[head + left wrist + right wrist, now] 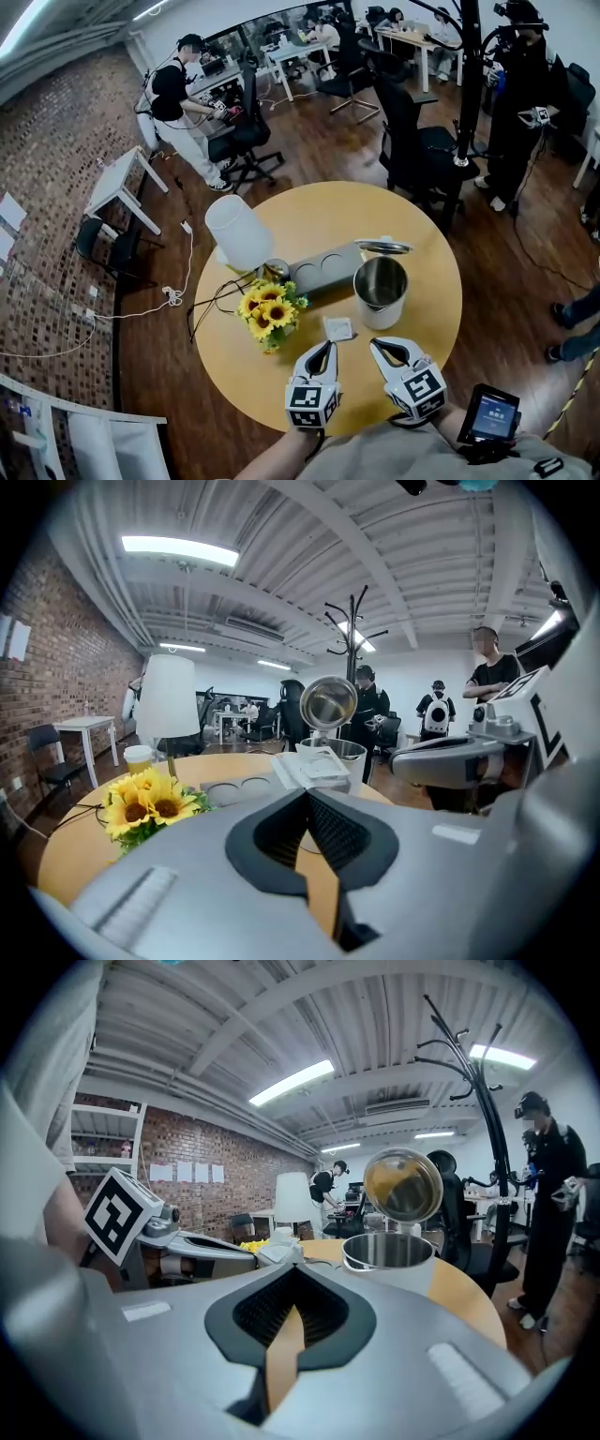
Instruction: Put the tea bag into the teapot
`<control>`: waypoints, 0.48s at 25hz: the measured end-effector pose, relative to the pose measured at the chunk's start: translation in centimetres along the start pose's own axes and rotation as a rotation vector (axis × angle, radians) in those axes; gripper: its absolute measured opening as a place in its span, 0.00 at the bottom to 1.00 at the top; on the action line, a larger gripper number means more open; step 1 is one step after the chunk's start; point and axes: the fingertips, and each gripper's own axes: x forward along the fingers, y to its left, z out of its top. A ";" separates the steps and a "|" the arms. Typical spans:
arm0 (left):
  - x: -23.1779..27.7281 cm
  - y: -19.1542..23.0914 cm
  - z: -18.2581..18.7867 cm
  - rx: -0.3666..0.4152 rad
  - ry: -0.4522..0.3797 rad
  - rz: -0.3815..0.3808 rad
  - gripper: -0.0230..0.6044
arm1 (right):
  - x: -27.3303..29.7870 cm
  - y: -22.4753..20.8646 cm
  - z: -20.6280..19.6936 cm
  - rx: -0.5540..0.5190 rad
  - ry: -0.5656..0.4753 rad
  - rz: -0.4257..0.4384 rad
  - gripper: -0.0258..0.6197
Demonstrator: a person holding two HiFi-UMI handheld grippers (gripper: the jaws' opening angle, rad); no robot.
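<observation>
While both grippers are closed and empty, the tea bag [337, 328] lies on the table [403, 206]

Since neither pair of jaws has anything between its pads, the left gripper [325, 345] and the right gripper [375, 343] hover side by side over the near edge of the round wooden table, tips pointing inward. The flat white tea bag lies just ahead of the left gripper's tips, between the sunflowers [268, 312] and the steel teapot [382, 317], near both. The teapot stands upright with its hinged lid [382, 247] raised. Behind it lie a grey tray [325, 269] with round hollows and a white lamp [237, 232].
</observation>
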 end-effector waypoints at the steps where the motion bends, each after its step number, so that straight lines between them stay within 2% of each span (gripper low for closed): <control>1: -0.2 0.0 0.3 -0.001 -0.008 -0.001 0.04 | -0.1 0.1 0.3 -0.004 -0.007 -0.001 0.05; 12: -1.3 -0.1 1.4 -0.004 -0.047 -0.016 0.04 | -0.9 1.0 1.7 -0.032 -0.020 -0.031 0.05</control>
